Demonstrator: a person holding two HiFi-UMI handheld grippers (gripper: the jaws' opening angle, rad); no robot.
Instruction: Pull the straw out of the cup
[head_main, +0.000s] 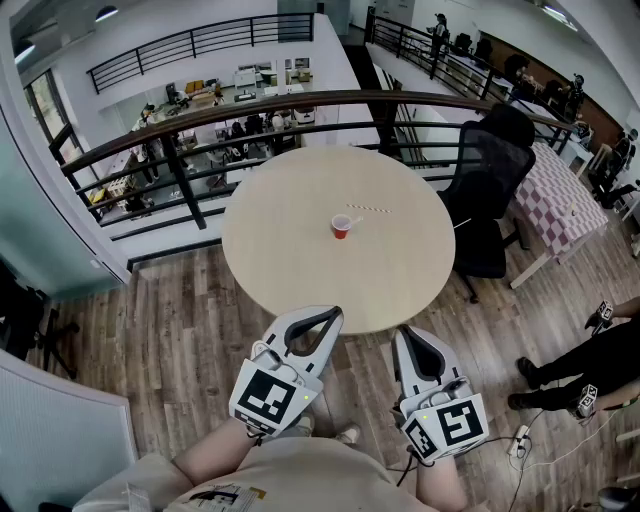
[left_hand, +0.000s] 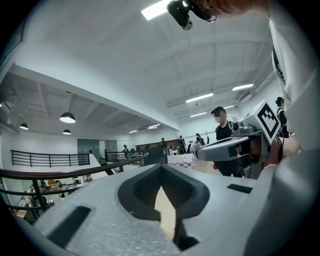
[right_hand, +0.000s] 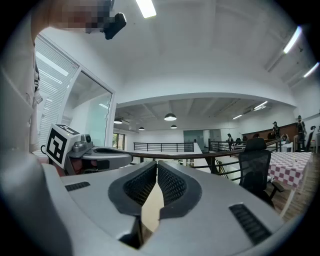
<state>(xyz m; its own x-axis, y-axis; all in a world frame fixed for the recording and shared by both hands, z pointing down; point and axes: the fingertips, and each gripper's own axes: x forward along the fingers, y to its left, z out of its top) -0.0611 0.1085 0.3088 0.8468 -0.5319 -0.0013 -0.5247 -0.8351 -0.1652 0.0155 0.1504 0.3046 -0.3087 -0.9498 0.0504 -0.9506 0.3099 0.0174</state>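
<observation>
A small red cup (head_main: 341, 226) stands near the middle of the round beige table (head_main: 290, 270). A thin pale straw (head_main: 370, 208) lies flat on the tabletop just behind and to the right of the cup, outside it. Both grippers are held close to my body at the table's near edge, well short of the cup. My left gripper (head_main: 333, 313) is shut with nothing between its tips (left_hand: 161, 166). My right gripper (head_main: 404, 332) is also shut and empty, its ribbed pads (right_hand: 167, 182) meeting at the tip. Neither gripper view shows the cup or the straw.
A dark railing (head_main: 300, 105) curves behind the table over a drop to a lower floor. A black office chair (head_main: 490, 170) stands at the table's right, with a checked table (head_main: 565, 200) beyond it. A person's legs (head_main: 580, 365) are on the wooden floor at right.
</observation>
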